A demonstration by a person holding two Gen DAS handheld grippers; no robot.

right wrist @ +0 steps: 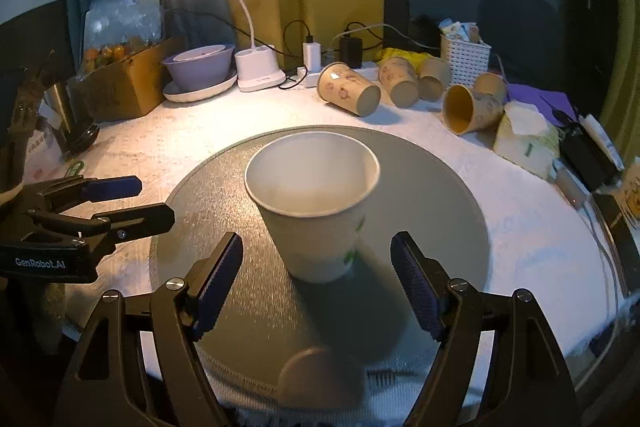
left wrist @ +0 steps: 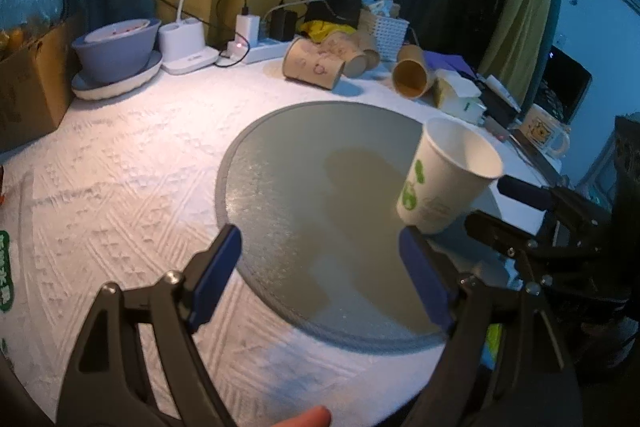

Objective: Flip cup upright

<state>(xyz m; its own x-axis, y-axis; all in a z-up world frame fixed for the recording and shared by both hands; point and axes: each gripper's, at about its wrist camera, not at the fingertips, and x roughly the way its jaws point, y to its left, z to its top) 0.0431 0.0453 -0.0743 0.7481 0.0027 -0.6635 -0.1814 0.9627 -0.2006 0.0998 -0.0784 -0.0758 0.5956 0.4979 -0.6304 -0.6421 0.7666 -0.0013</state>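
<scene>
A white paper cup with green print (right wrist: 316, 211) stands upright, mouth up, on a round grey mat (right wrist: 432, 203). In the left wrist view the cup (left wrist: 444, 175) is at the mat's right side (left wrist: 288, 187). My right gripper (right wrist: 318, 287) is open, its blue pads on either side of the cup's base, a little short of it and not touching. My left gripper (left wrist: 320, 275) is open and empty over the mat, left of the cup. It shows in the right wrist view (right wrist: 132, 201) at the mat's left edge.
Several brown paper cups (right wrist: 352, 95) lie on their sides at the back of the white cloth. A desk lamp (right wrist: 256, 67), a purple bowl (right wrist: 200, 67), a power strip, a white basket (right wrist: 464, 59) and a cardboard box (right wrist: 124, 87) stand along the back. A tissue pack (right wrist: 524, 139) and a mug (left wrist: 544, 135) are at right.
</scene>
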